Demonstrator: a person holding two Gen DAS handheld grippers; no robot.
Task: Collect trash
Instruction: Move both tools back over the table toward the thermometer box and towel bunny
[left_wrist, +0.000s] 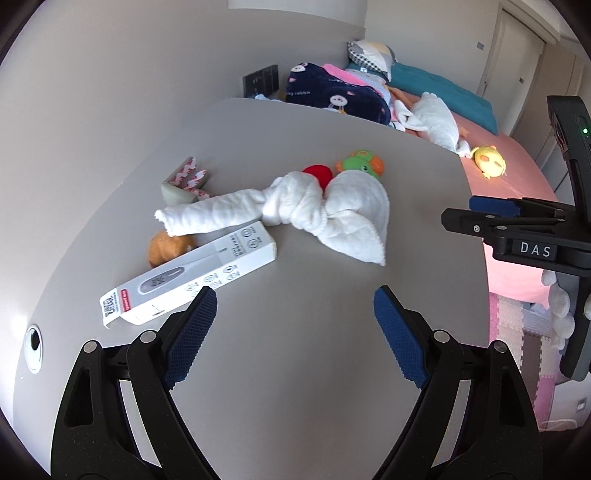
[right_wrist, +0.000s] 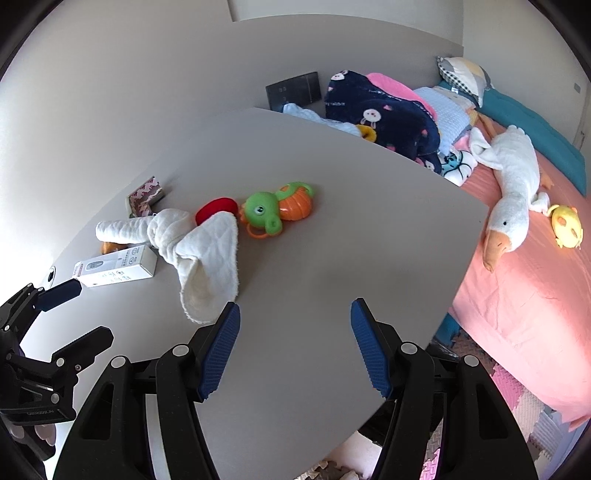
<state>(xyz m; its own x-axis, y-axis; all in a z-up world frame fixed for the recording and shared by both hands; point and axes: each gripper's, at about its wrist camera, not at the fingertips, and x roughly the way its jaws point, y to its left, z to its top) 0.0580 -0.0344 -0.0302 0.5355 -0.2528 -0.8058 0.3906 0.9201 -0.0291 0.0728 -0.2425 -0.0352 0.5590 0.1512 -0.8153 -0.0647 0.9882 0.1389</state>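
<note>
Grey table (left_wrist: 295, 369), left to right:
- Left gripper (left_wrist: 295, 306): jaws spread wide, empty, above bare tabletop; left pad just beside the box.
- White thermometer box (left_wrist: 192, 275): flat on the table, near the left edge, one end flap open.
- Knotted white cloth (left_wrist: 295, 210): one end lying over the box.
- Green-and-orange toy (right_wrist: 277, 208): behind the cloth.
- Right gripper (right_wrist: 295, 317): jaws partly spread, empty, holding nothing, above the table.
</note>
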